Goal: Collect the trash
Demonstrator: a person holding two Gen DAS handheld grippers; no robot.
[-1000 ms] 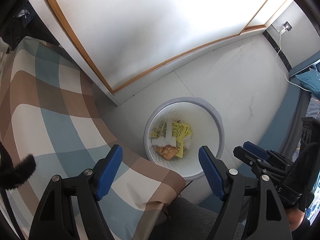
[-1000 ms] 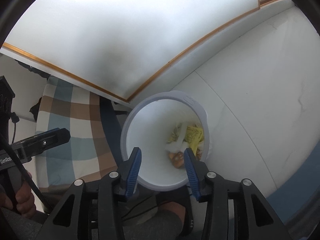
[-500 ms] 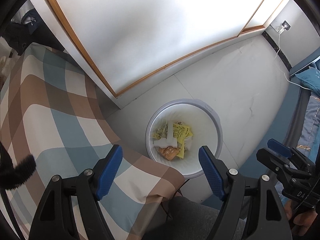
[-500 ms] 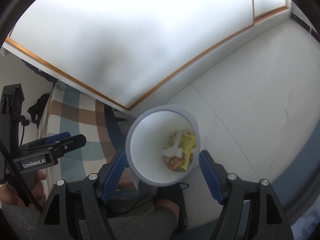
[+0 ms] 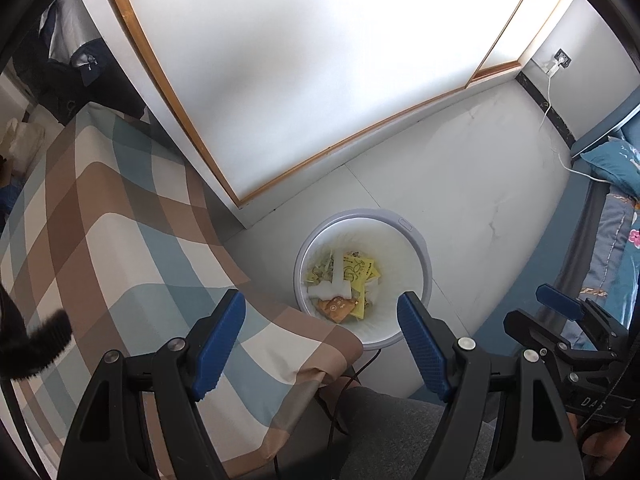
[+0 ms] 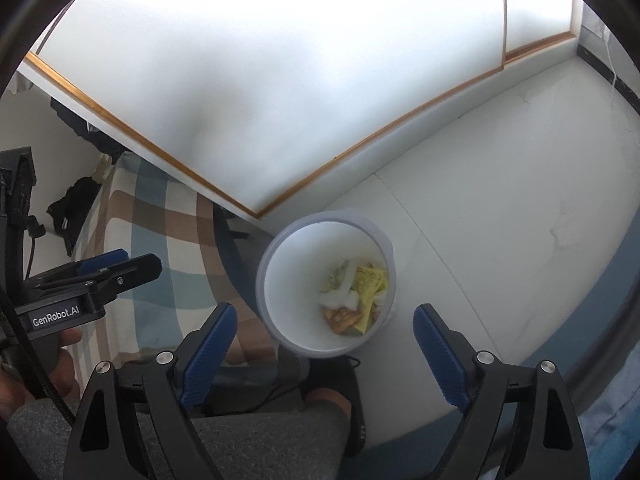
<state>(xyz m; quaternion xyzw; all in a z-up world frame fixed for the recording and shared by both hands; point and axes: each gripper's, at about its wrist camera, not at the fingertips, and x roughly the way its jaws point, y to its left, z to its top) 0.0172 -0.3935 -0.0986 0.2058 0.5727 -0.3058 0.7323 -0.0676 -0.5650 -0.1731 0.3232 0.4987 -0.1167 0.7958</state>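
Note:
A round white trash bin (image 5: 425,256) (image 6: 276,312) stands on the pale floor beside the checked table. Yellow, white and orange wrappers (image 5: 347,280) (image 6: 356,292) lie at its bottom. My left gripper (image 5: 322,344) hangs open high above the table corner and the bin's near rim, with nothing between its blue pads. My right gripper (image 6: 325,352) is above the bin's near edge; its jaws are opening and stand wide, and nothing is between them. Each gripper shows at the edge of the other's view.
A table with a brown, blue and cream checked cloth (image 5: 100,240) fills the left side. A white wardrobe with wood trim (image 5: 280,80) stands behind the bin. A bed with blue bedding (image 5: 612,208) lies at the right. The person's grey-trousered leg (image 6: 260,440) and a foot (image 6: 332,396) are below the grippers.
My right gripper's jaws have spread from narrow to wide and it has risen, so the bin looks smaller and lower. The left gripper has risen a little too, jaws unchanged.

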